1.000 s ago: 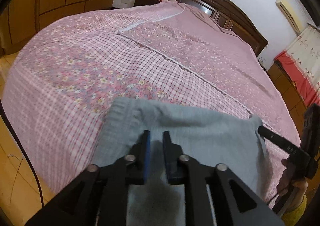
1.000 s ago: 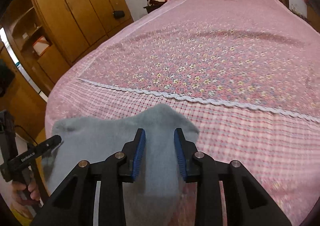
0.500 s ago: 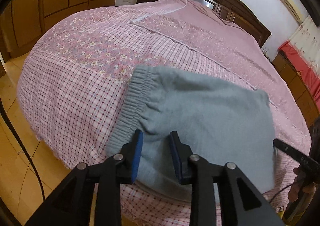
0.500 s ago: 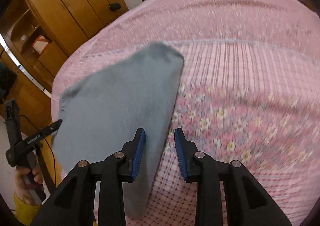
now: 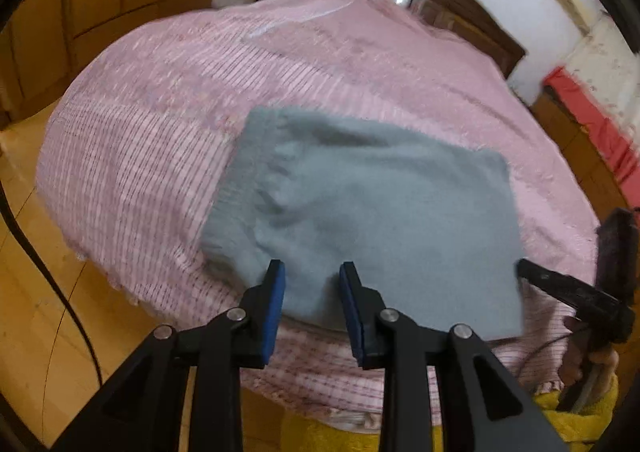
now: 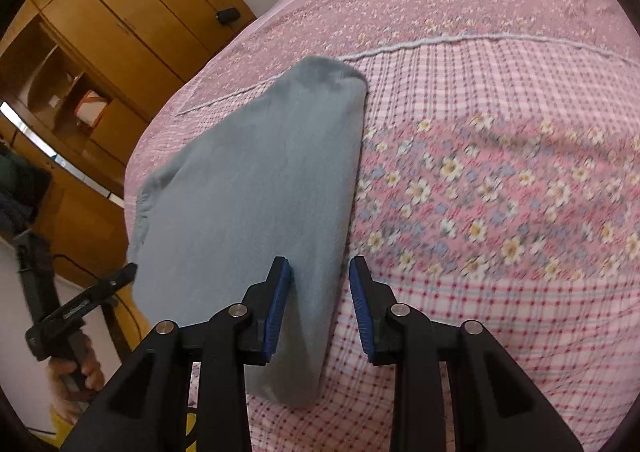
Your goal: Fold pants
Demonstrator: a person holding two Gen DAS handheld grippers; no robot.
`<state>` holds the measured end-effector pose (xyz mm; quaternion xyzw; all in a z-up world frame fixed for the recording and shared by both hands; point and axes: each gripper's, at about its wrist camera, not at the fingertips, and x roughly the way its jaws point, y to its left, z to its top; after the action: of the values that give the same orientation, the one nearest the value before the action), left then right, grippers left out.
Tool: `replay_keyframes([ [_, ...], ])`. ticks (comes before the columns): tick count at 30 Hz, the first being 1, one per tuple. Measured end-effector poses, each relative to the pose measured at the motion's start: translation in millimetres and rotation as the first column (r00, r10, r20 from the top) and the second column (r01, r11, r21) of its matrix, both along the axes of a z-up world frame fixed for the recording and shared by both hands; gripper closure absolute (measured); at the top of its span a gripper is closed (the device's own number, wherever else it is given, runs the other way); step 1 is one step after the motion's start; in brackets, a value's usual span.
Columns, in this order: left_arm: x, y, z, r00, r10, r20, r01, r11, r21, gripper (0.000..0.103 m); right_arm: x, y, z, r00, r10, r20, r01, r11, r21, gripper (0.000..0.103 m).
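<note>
Grey folded pants [image 5: 372, 211] now lie flat near the foot edge of the pink bed [image 5: 160, 123], released, as the left hand-held gripper [image 5: 312, 308], jaws just spread, and right hand-held gripper [image 6: 319, 304], likewise apart, draw back, suggesting the fold is done.

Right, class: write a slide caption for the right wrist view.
Folded grey pants lie on the pink bedspread, with the open right claw poised over their near edge.
</note>
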<state>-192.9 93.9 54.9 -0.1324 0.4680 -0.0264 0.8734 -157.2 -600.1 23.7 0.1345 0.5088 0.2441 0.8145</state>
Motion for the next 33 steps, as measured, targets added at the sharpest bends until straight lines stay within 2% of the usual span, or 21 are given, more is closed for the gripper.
replay_keyframes([
  [2,0.4,6.3,-6.7,1.0,0.025,-0.018,-0.026,0.998,-0.051,0.074,-1.1,3.7,-3.7,1.0,0.002,-0.01,-0.002,1.0,0.008,0.067],
  [4,0.1,8.5,-7.4,0.999,0.029,-0.018,-0.03,0.998,-0.061,0.074,-0.8,6.5,-8.5,1.0,-0.001,-0.025,0.002,1.0,0.024,0.064],
  [8,0.0,5.0,-6.0,1.0,0.018,-0.013,-0.018,0.999,-0.028,0.073,0.3,11.6,-17.5,0.999,-0.002,-0.048,0.004,0.999,0.044,0.062],
  [15,3.8,1.6,-7.3,1.0,0.016,-0.01,-0.016,1.0,0.003,0.071,-1.5,10.9,-32.7,0.996,0.026,-0.086,-0.019,0.997,0.077,0.052],
  [20,5.2,-2.7,-3.1,1.0,0.009,0.0,-0.009,0.999,0.032,0.07,-5.4,7.5,-37.0,0.995,0.035,-0.092,-0.024,0.993,0.113,0.052],
  [24,4.9,-6.7,2.1,1.0,-0.003,0.01,0.002,0.999,0.04,0.069,-15.9,-0.3,-36.3,0.997,0.045,-0.062,-0.035,0.987,0.154,0.083],
  [25,4.7,-7.7,3.4,1.0,-0.007,0.012,0.007,0.999,0.039,0.069,-16.8,-1.4,-33.5,0.998,0.044,-0.049,-0.036,0.987,0.157,0.087],
  [27,4.7,-9.6,5.3,1.0,-0.018,0.019,0.017,0.999,0.039,0.068,-20.5,-4.7,-24.9,0.999,0.042,-0.016,-0.039,0.984,0.172,0.091],
  [33,4.1,-22.2,11.2,0.997,-0.069,0.037,0.068,0.997,0.034,0.068,-30.6,-12.8,4.1,0.997,0.041,0.072,-0.057,0.973,0.225,0.092],
])
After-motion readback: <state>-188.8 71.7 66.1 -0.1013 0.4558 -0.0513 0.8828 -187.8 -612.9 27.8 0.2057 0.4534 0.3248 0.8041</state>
